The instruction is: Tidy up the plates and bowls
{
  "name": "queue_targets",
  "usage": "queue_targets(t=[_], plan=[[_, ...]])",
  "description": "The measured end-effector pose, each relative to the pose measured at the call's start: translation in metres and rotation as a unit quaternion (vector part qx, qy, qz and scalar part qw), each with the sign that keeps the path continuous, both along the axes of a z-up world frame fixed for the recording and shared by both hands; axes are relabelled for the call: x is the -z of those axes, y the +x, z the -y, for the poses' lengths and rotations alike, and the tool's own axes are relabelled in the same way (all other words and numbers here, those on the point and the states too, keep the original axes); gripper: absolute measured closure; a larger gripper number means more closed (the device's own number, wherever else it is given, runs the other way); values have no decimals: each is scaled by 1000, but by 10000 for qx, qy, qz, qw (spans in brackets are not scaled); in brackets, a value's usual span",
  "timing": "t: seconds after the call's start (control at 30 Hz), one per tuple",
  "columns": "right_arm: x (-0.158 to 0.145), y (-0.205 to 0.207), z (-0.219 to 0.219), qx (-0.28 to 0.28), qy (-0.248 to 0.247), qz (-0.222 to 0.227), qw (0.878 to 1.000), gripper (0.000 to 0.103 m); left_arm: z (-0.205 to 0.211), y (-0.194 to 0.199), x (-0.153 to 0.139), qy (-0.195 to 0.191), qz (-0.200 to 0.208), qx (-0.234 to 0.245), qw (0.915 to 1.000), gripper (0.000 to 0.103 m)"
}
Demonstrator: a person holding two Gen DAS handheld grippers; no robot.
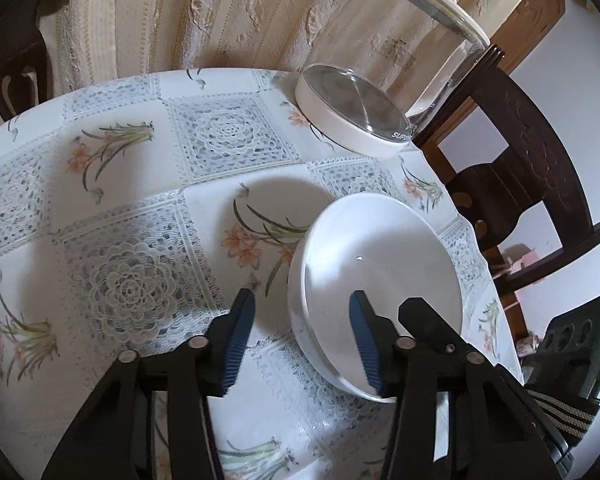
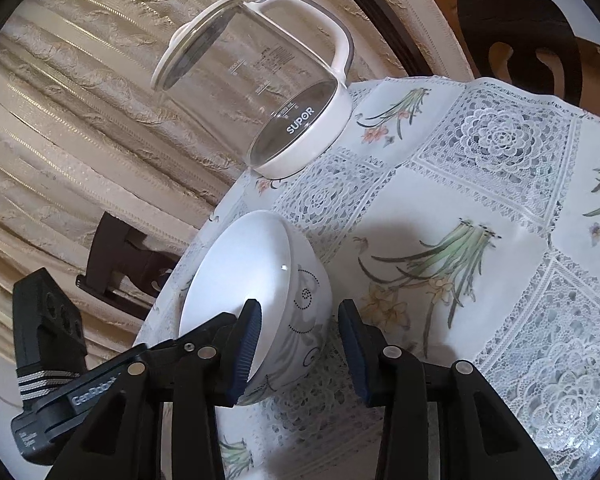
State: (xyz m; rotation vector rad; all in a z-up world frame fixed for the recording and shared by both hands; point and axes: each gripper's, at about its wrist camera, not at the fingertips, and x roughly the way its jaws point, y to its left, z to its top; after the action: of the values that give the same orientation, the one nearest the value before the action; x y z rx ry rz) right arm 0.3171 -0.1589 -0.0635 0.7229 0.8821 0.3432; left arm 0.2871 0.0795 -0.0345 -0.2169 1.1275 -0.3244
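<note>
The white ceramic bowl with grey swirls is straddled at its rim by both grippers' open fingers (neither closed), right gripper opposite left gripper.

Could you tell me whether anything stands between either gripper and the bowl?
Nothing visible does. The bowl already sits between the open fingers of both grippers: the right gripper straddles its near wall, and the left gripper straddles its rim from the other side. The kettle stands well behind it on the table.
</note>
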Motion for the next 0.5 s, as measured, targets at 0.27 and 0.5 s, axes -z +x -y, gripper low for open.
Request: queue_targets(t=[0.27,0.5], plan=[[0,0,0,-31,1,-11,10000,66,5,1,2,-106,17,121,9999,72],[1,0,-7,-183,107,-131,9997,68,1,-8,-4,101,38,100,9999,72]])
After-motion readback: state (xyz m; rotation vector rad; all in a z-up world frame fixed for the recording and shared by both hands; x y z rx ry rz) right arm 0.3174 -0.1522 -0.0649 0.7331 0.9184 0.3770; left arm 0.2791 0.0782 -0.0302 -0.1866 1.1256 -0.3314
